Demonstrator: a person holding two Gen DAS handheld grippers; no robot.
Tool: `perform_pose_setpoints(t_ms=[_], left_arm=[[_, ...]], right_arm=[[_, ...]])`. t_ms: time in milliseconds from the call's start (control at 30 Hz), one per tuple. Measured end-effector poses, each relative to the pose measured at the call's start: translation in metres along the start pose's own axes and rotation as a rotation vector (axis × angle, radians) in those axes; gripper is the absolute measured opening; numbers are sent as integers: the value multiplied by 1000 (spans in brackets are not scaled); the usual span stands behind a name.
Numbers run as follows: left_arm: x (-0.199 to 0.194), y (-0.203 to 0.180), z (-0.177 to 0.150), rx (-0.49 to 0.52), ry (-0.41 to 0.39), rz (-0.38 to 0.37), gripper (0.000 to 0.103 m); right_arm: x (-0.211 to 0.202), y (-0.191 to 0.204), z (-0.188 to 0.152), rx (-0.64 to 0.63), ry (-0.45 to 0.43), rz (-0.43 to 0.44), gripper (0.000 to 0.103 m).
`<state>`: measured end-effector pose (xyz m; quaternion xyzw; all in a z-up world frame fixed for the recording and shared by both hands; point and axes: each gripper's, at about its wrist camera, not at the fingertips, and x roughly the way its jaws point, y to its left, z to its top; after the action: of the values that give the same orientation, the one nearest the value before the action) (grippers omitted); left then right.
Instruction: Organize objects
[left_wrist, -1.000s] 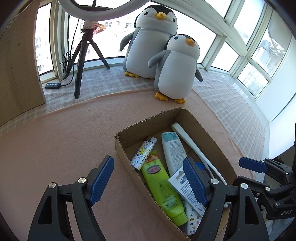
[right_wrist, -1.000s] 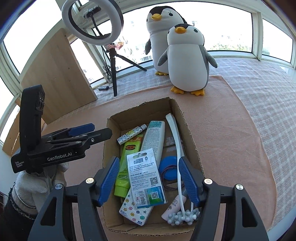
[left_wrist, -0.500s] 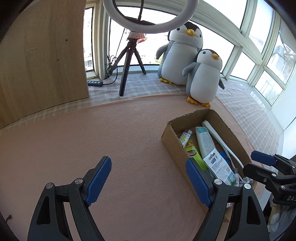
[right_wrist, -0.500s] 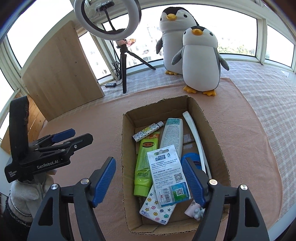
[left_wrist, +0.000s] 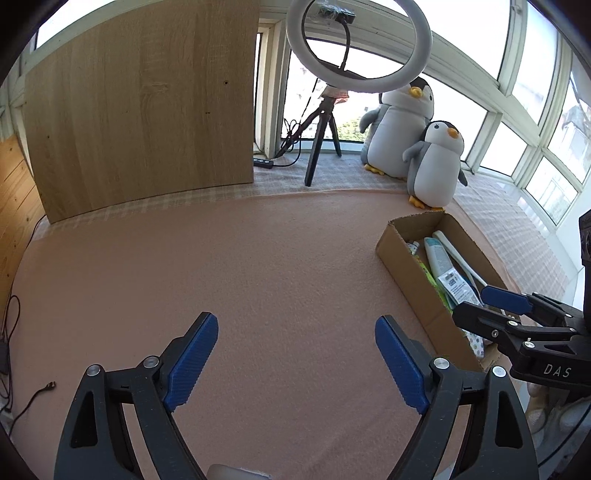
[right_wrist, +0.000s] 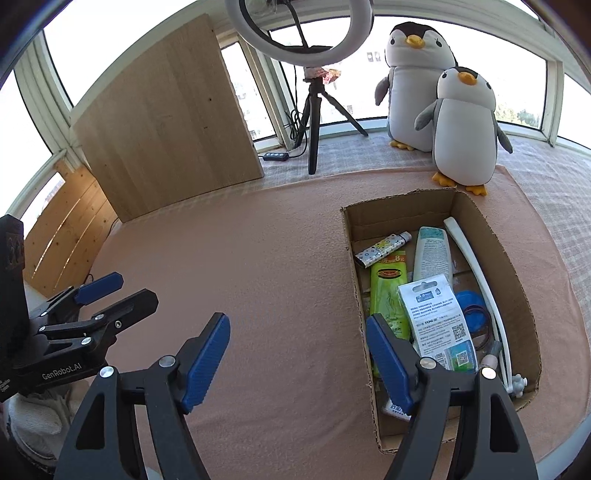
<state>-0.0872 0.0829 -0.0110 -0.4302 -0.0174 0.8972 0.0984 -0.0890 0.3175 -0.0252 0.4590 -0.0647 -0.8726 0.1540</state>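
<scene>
The left hand-held gripper hangs over bare pink mat, its jaws opening with nothing between them. To its right, the right hand-held gripper stands wide and empty beside the cardboard box, which holds tubes and a white packet.

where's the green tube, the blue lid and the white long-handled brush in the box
green tube (right_wrist: 388, 291): right wrist view, on its printed body.
blue lid (right_wrist: 471, 300): right wrist view, on its top face.
white long-handled brush (right_wrist: 476, 266): right wrist view, midway along the handle.
</scene>
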Motion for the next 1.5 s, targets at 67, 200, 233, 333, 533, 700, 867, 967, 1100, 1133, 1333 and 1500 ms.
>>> perform_pose_setpoints(t_ms=[67, 200, 233, 333, 533, 700, 867, 967, 1100, 1133, 1333, 1500], left_arm=[[-9, 9, -6, -7, -6, 15, 90], [-21, 26, -18, -36, 1, 21, 90], [-24, 29, -23, -38, 4, 29, 90], [-28, 40, -38, -72, 28, 25, 90], [-32, 59, -62, -96, 50, 61, 90], [-34, 76, -67, -121, 47, 93, 90], [-36, 86, -68, -133, 40, 99, 90], [-36, 87, -68, -133, 43, 95, 90], [-32, 86, -68, -125, 51, 91, 90], [-31, 86, -68, -124, 53, 90, 90], [-27, 82, -66, -112, 60, 85, 90], [-26, 81, -65, -109, 65, 78, 90]], right_arm=[[0, 12, -3, -21, -3, -10, 72], [-4, 35, -10, -49, -24, -15, 72], [-4, 40, -12, -55, -28, -19, 72], [-3, 54, -19, -64, -41, -26, 72], [6, 70, -37, -52, -20, -4, 73], [10, 78, -44, -65, 5, 0, 73], [13, 83, -48, -69, 15, -3, 73], [14, 85, -47, -73, 18, -11, 73], [15, 85, -46, -64, 18, -16, 73], [15, 84, -46, -62, 20, -17, 73], [18, 82, -46, -46, 29, -16, 73], [20, 81, -48, -39, 38, -16, 73]])
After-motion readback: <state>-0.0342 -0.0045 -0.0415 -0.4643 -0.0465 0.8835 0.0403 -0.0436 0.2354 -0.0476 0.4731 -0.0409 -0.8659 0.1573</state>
